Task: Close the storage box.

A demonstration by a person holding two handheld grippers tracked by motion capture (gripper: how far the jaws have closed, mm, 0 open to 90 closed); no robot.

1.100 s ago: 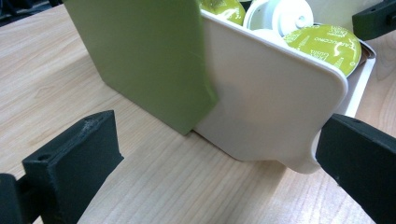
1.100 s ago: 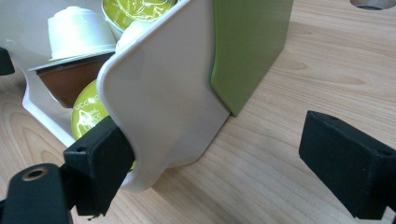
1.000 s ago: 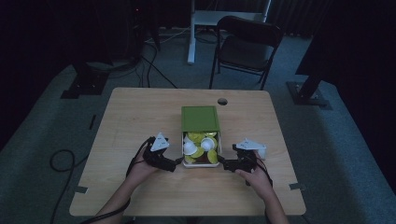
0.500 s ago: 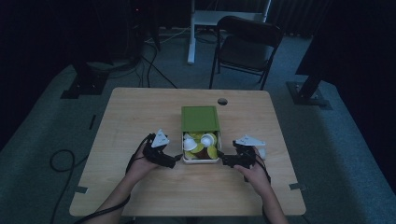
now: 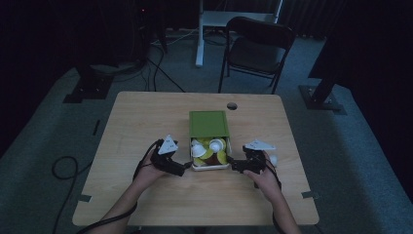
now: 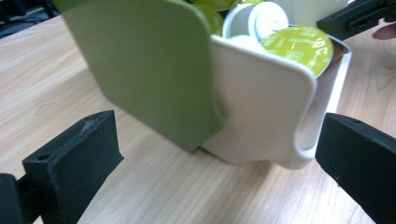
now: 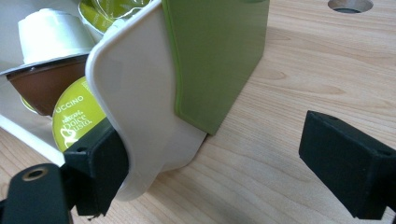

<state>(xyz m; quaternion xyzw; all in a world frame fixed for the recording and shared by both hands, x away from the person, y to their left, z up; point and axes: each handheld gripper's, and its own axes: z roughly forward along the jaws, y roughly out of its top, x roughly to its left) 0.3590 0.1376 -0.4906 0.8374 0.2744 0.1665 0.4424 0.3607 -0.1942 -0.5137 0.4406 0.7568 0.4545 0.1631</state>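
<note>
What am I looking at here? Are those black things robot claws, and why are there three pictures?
No robot: a person holds a black two-jaw left gripper and right gripper, one in each hand. One picture looks down from above the light wooden table; the other two come from cameras riding on each gripper. Between them sits a white plastic box with a green sliding lid partly open, full of green, white and brown coffee capsules. Both grippers are open beside the box's near corners; the right one's jaw touches its wall. Nothing is gripped.

Green capsule lid (image 7: pixel 77 122) reads "NESCAFÉ Dolce Gusto" and "…UCCINO"
</note>
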